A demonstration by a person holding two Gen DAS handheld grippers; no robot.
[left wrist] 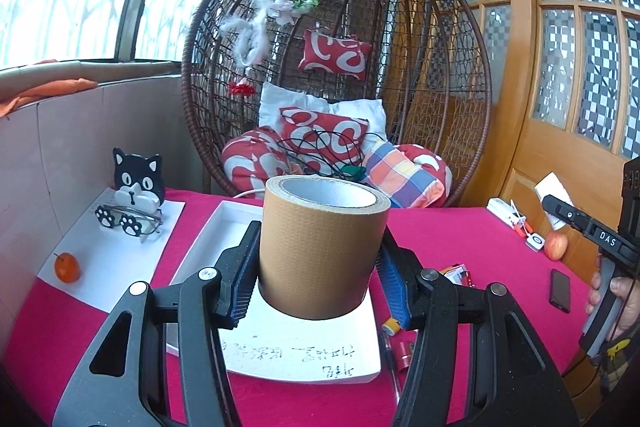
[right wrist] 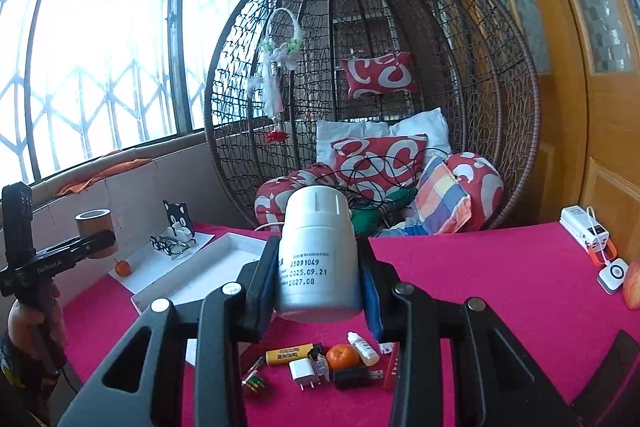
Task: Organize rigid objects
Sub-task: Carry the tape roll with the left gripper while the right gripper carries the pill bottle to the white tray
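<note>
Being counted around the white tray (right wrist: 208,267): two oranges (right wrist: 123,267) (right wrist: 342,356), one tape roll (left wrist: 320,247), one white bottle (right wrist: 318,259), one apple (left wrist: 555,245).

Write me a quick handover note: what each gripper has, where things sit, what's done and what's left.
Left gripper: shut on the brown tape roll, held above the white tray.
Right gripper: shut on the white bottle, also in the air.
Done: both picked up.
Left: set both down; the lighter, charger plug, dropper bottle and orange lie loose on the red cloth.
</note>
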